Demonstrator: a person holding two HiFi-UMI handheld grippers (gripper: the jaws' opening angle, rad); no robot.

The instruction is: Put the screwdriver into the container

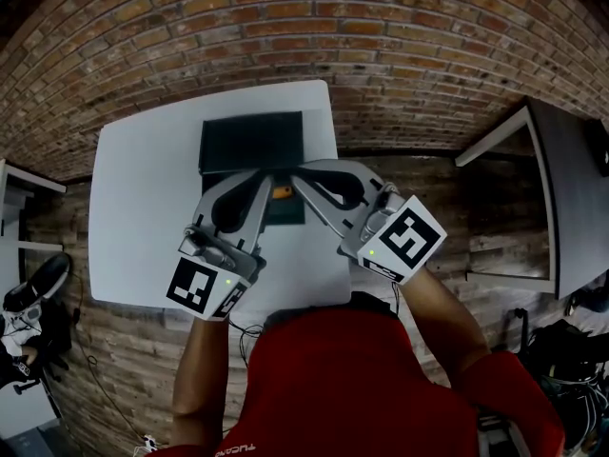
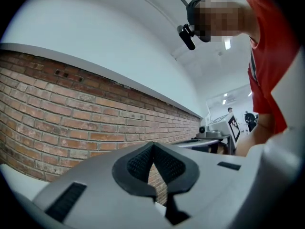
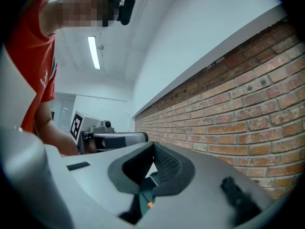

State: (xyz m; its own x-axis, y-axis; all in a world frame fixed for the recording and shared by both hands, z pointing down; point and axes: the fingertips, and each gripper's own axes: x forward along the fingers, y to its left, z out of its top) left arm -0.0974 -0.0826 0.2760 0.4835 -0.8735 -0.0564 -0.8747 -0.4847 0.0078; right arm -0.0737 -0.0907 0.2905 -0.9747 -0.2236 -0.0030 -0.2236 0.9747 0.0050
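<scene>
Though the left gripper (image 1: 266,184) and right gripper (image 1: 297,177) both hover closed and empty, the orange-marked screwdriver (image 1: 282,192) lies between them at the near edge of the dark container (image 1: 252,141) — pick-up seems pending, needing opened jaws.

The person is holding the left gripper (image 1: 265,181) and the right gripper (image 1: 297,174) side by side, both pointing far, with the tips angling in toward each other and sitting just beside one another. The bare left forearm (image 1: 200,369) and right forearm (image 1: 447,322) are reaching forward from the near edge. Each gripper's jaws are resting together with nothing pinched between the pads.
</scene>
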